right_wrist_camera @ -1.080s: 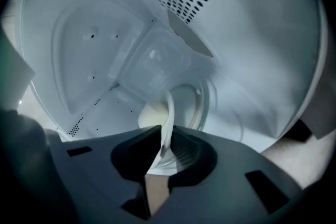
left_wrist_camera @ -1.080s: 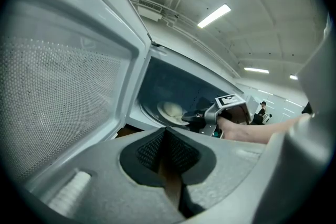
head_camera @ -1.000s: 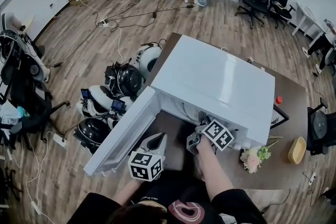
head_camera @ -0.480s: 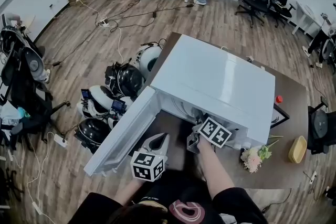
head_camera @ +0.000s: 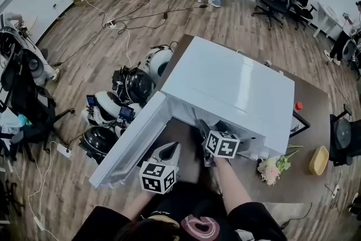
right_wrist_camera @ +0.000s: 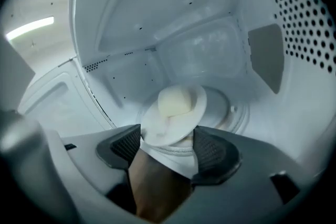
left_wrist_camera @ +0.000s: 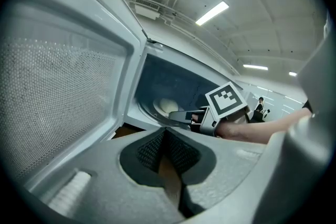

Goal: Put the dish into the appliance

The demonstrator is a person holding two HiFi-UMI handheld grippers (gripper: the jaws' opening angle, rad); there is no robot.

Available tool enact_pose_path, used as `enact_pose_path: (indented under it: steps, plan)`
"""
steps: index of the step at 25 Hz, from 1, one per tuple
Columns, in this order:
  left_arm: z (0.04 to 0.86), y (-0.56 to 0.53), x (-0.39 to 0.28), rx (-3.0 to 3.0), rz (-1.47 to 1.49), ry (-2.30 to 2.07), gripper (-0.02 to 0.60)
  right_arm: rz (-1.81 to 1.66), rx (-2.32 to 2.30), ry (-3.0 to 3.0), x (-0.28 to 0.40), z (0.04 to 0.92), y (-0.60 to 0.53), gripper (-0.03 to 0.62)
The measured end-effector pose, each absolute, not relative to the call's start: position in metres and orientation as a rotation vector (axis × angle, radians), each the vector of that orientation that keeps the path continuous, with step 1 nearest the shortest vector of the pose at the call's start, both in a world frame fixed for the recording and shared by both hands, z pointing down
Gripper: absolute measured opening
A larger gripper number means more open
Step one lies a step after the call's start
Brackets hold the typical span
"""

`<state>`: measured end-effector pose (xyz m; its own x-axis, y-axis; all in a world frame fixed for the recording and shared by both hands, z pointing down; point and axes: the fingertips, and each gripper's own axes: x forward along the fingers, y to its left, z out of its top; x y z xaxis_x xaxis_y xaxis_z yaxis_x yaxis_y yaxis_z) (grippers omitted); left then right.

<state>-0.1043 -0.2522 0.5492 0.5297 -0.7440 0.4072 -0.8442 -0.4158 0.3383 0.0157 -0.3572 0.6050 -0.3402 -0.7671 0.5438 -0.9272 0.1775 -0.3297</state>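
Right gripper view: right gripper (right_wrist_camera: 167,138), jaws just opening, spread around the unpinched round white plate (right_wrist_camera: 178,107) (inside the white microwave (right_wrist_camera: 173,23)); left gripper (left_wrist_camera: 165,136) pressed together.

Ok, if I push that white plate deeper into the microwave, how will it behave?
The plate looks rigid and smooth, so it would probably slide easily on the glass turntable, which may turn under a push. The pale rounded lump on it looks loose and could roll if the plate tips. Probably ceramic, so breakable.
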Motion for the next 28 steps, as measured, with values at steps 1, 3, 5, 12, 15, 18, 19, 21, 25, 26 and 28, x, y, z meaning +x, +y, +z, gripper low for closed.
enact_pose_path:
  steps: [1, 3, 5, 12, 15, 18, 19, 21, 25, 26, 28]
  plan:
    - [0.549, -0.252, -0.104, 2.267, 0.264, -1.289, 0.009, 0.854, 1.614, -2.180, 0.015, 0.606, -0.355, 0.311]
    - [0.549, -0.252, -0.104, 2.269, 0.264, -1.290, 0.009, 0.739, 1.579, -2.140, 0.014, 0.610, -0.352, 0.323]
    - [0.549, -0.252, -0.103, 2.271, 0.262, -1.292, 0.009, 0.662, 1.556, -2.106, 0.012, 0.612, -0.350, 0.324]
    - [0.548, -0.252, -0.108, 2.261, 0.256, -1.311, 0.009, 0.587, 1.567, -2.039, 0.014, 0.613, -0.347, 0.325]
    - [0.549, -0.253, -0.107, 2.259, 0.258, -1.310, 0.009, 0.603, 1.592, -2.030, 0.017, 0.612, -0.346, 0.325]
    - [0.552, -0.252, -0.107, 2.256, 0.264, -1.306, 0.009, 0.621, 1.632, -2.032, 0.019, 0.612, -0.340, 0.325]
    - [0.552, -0.252, -0.107, 2.255, 0.263, -1.305, 0.009, 0.624, 1.633, -2.039, 0.019, 0.612, -0.340, 0.325]
    - [0.551, -0.253, -0.105, 2.261, 0.256, -1.301, 0.009, 0.639, 1.633, -2.056, 0.020, 0.609, -0.340, 0.325]
    - [0.550, -0.252, -0.102, 2.272, 0.254, -1.292, 0.009, 0.655, 1.648, -2.097, 0.024, 0.601, -0.335, 0.325]
    - [0.550, -0.252, -0.101, 2.272, 0.253, -1.291, 0.009, 0.654, 1.648, -2.109, 0.024, 0.598, -0.333, 0.328]
    - [0.550, -0.252, -0.101, 2.272, 0.246, -1.289, 0.009, 0.658, 1.650, -2.139, 0.024, 0.594, -0.328, 0.330]
